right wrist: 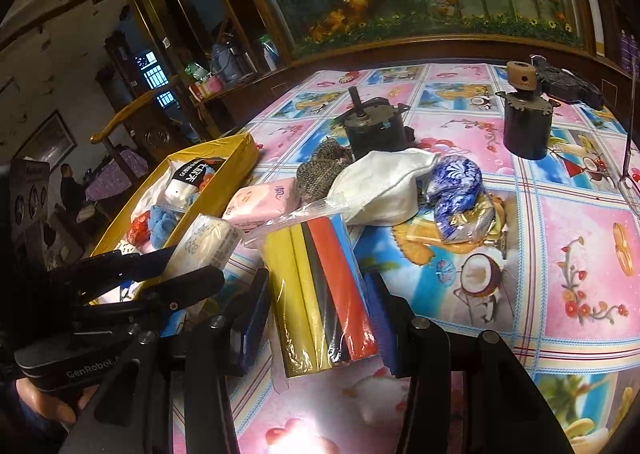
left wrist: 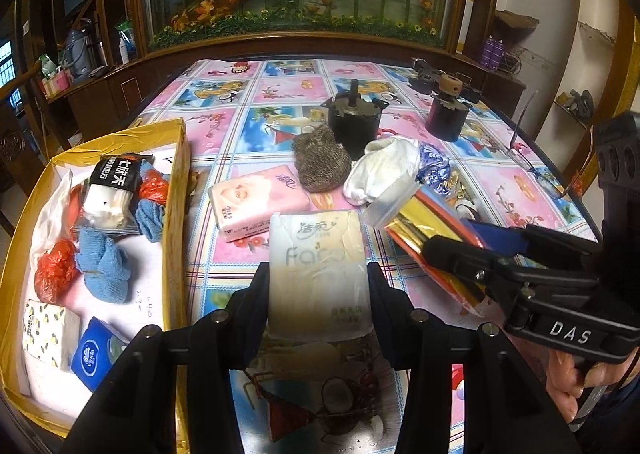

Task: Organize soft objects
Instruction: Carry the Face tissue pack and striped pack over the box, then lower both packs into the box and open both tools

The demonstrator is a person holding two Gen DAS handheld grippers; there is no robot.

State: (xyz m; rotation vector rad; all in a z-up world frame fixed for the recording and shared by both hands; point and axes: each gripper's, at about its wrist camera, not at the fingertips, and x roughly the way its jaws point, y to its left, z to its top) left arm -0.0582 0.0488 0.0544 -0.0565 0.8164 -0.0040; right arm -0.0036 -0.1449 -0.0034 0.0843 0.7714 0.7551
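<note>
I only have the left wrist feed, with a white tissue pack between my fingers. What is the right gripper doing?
Observer: The right gripper straddles a clear bag of coloured foam sheets, yellow, black and red, lying on the table; I cannot tell whether its fingers touch it.
Operator: Is my tissue pack over the box yet?
Observer: From the right wrist view, the tissue pack in the left gripper sits at the yellow box wall, near its edge.
Operator: What is behind that white mask?
Observer: A brown knitted item lies behind the white mask, next to the pink tissue pack.
</note>
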